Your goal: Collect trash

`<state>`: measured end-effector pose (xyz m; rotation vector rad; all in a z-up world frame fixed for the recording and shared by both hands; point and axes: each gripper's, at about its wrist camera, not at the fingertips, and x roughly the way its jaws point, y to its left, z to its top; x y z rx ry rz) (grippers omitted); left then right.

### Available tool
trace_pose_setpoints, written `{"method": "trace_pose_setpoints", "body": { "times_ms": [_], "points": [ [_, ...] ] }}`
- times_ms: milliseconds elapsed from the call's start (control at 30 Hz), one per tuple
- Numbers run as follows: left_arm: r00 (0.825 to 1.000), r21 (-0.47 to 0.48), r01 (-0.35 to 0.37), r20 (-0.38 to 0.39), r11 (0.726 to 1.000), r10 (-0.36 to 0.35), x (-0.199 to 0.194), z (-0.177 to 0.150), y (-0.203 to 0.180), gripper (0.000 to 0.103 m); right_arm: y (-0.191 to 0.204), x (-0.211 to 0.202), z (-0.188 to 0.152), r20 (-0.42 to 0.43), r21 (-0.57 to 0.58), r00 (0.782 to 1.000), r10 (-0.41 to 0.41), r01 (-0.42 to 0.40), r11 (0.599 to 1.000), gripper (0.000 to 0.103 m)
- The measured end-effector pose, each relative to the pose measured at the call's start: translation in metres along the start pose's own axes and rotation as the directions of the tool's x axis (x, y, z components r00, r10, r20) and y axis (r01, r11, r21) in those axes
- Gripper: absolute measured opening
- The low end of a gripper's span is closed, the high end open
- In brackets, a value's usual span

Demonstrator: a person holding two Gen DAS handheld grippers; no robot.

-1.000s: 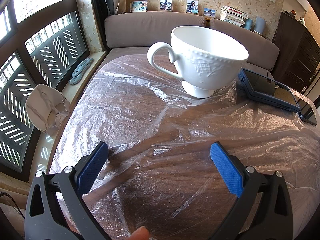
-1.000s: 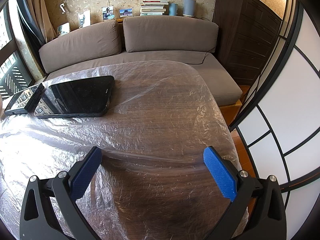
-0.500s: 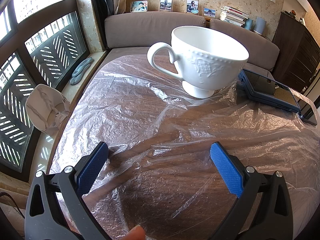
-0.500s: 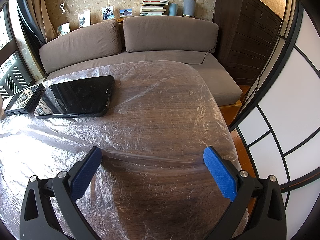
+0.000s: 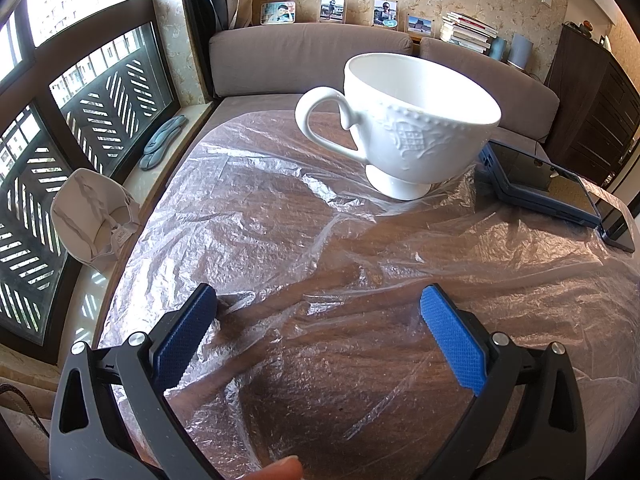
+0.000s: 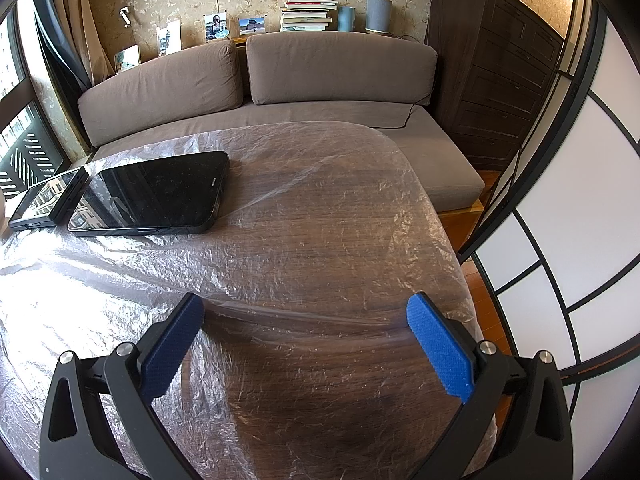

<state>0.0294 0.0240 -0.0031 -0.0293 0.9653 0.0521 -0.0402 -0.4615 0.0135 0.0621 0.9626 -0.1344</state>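
Plastic sheeting [image 5: 280,240] covers the wooden table [image 6: 320,400] — crinkled, under a white teacup [image 5: 412,128]. Left gripper [image 5: 316,308] and right gripper [image 6: 304,312] hover above it, fingers wide, holding nothing.

Crinkled, shiny clear plastic film [image 5: 280,216] covers the dark wood-grain desk [image 6: 320,420], a glossy white embossed porcelain cup [image 5: 412,128] stands at twelve o'clock, and the glossy black tablet [image 6: 156,196] mirrors light.

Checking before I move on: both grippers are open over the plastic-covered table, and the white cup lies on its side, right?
Not quite. In the left wrist view the white cup stands upright on the plastic sheet. Both the left gripper and right gripper are open.
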Motion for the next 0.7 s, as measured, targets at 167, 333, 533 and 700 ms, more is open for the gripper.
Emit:
{"method": "trace_pose_setpoints", "body": {
  "times_ms": [167, 333, 533, 700],
  "points": [
    [1.000, 0.000, 0.001, 0.000, 1.000, -0.001, 0.0002, 0.0000, 0.0004, 0.102, -0.0001, -0.0001, 0.0002, 0.000, 0.000, 1.000, 0.000, 0.000, 1.000, 0.099],
    [1.000, 0.000, 0.001, 0.000, 1.000, -0.001, 0.0000, -0.0004, 0.0002, 0.102, 0.0000, -0.0001, 0.0002, 0.000, 0.000, 1.000, 0.000, 0.000, 1.000, 0.099],
    [1.000, -0.002, -0.001, 0.000, 1.000, 0.001, 0.0016, 0.0019, 0.0008, 0.102, 0.0002, -0.0007, -0.0006, 0.000, 0.000, 1.000, 0.000, 0.000, 1.000, 0.099],
    [1.000, -0.002, 0.000, -0.001, 1.000, 0.000, 0.0015, 0.0019, 0.0010, 0.102, 0.0003, -0.0007, -0.0007, 0.000, 0.000, 1.000, 0.000, 0.000, 1.000, 0.099]
  ]
}}
